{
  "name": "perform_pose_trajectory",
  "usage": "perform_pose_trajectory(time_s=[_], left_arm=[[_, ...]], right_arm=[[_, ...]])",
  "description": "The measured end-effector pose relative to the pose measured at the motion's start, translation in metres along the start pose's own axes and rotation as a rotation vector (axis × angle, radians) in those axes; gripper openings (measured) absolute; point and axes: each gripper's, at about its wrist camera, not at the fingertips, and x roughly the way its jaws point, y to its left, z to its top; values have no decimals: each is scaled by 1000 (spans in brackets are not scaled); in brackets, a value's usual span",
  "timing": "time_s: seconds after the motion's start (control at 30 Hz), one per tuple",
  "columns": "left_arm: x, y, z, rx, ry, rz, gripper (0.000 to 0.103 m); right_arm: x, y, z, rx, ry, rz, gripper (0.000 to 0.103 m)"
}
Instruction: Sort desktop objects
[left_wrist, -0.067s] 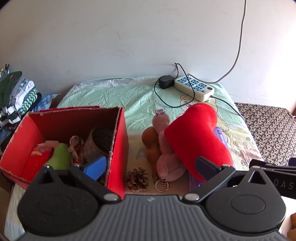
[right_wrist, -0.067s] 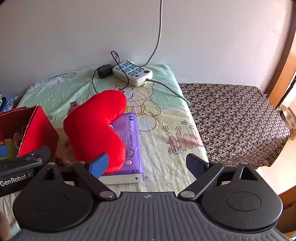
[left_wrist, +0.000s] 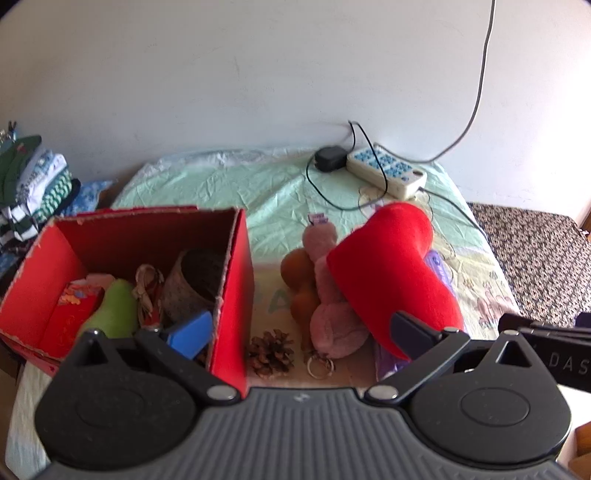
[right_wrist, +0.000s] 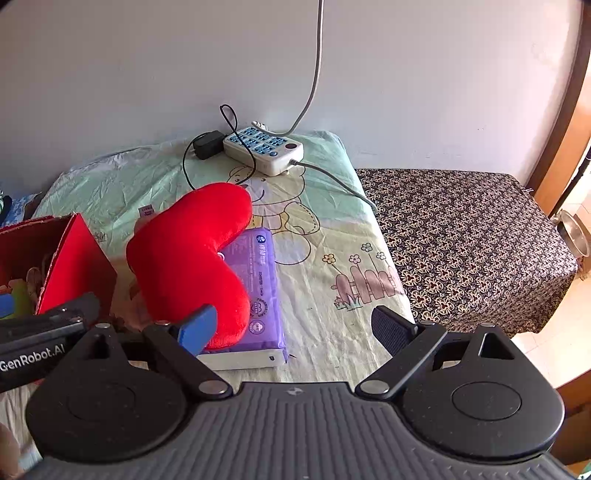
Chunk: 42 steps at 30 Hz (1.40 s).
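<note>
A red box (left_wrist: 232, 295) on the left of the table holds a green pear-shaped toy (left_wrist: 114, 310), a grey cup (left_wrist: 192, 284) and small items. Right of it lie a pine cone (left_wrist: 271, 352), a key ring (left_wrist: 319, 365), orange balls (left_wrist: 299, 266), a pink plush (left_wrist: 332, 314) and a red heart cushion (left_wrist: 391, 269), which rests on a purple tissue pack (right_wrist: 258, 280). My left gripper (left_wrist: 301, 330) is open and empty, above the pine cone. My right gripper (right_wrist: 291, 326) is open and empty, over the tissue pack's near end.
A white power strip (right_wrist: 264, 149) with a black adapter (right_wrist: 208, 144) and cables lies at the back by the wall. A patterned brown surface (right_wrist: 461, 240) adjoins the table's right edge. Folded clothes (left_wrist: 29, 184) are stacked far left.
</note>
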Motion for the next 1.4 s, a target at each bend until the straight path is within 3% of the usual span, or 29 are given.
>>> perform_pose_trajectory(time_s=[0.13, 0.63, 0.77, 1.1, 1.4], left_arm=[[3, 4, 3, -28, 71, -50, 103], [-8, -9, -2, 4, -6, -35, 103], [-8, -10, -4, 4, -6, -20, 103], [-9, -11, -7, 2, -5, 16, 103], [-10, -17, -7, 17, 7, -14, 103]], right_arm=[[-1, -1, 0, 5, 1, 7, 93], [-3, -7, 7, 19, -5, 33, 92], [-5, -10, 7, 24, -11, 39, 87], [-2, -14, 2, 40, 1, 21, 87], [-3, -17, -3, 41, -13, 3, 87]])
